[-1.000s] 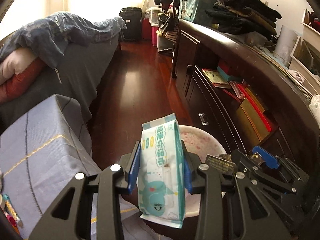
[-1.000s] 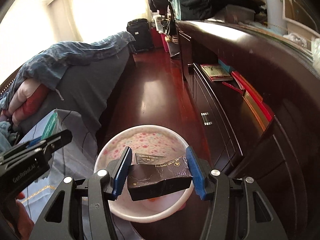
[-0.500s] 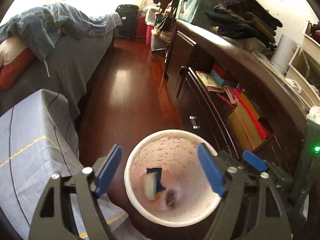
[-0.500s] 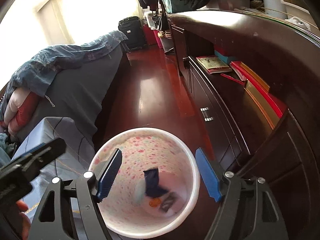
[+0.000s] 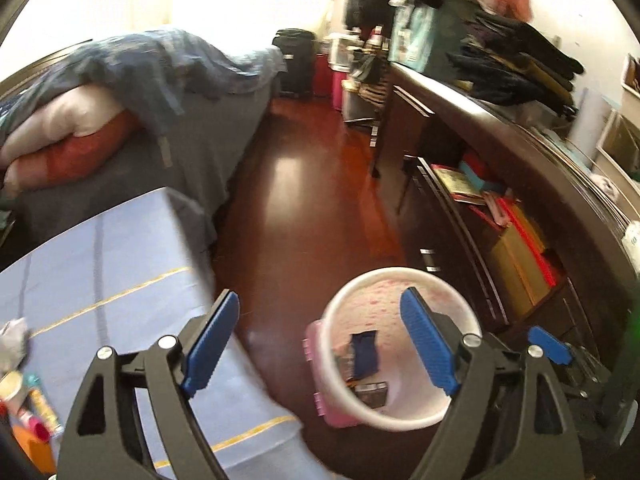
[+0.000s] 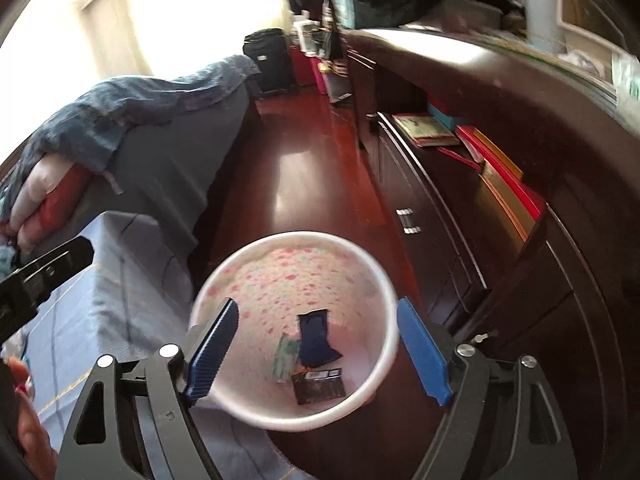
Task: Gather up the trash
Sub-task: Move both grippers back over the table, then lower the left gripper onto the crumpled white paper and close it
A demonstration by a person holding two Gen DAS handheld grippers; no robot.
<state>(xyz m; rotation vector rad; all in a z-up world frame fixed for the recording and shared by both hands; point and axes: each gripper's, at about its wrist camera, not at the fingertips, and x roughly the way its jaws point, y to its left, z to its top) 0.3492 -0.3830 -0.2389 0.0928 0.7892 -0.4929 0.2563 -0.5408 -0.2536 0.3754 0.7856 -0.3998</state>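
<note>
A white waste bin (image 6: 296, 237) with a pink-speckled inside stands on the dark wood floor. In it lie a dark blue wrapper (image 6: 316, 340), a pale green wipes pack (image 6: 286, 356) and a black packet (image 6: 318, 386). My right gripper (image 6: 318, 352) hangs right over the bin, its jaws opening with nothing between them. My left gripper (image 5: 320, 344) is up and to the left of the bin (image 5: 400, 272), over the floor beside the blue cover; its jaws are opening and hold nothing. The dark blue wrapper (image 5: 364, 354) and black packet (image 5: 372, 394) show there too.
A blue cloth-covered surface (image 5: 100, 280) lies at the left, with small items (image 5: 24, 396) at its near edge. A dark low cabinet (image 5: 440, 240) holding books (image 5: 516, 232) runs along the right. A bed with heaped bedding (image 5: 160, 80) is behind. Wood floor (image 5: 300, 200) runs between them.
Both grippers let go: the wipes pack and the black packet dropped into the bin. Both jaws widened. The left gripper then swung left, away from the bin.
</note>
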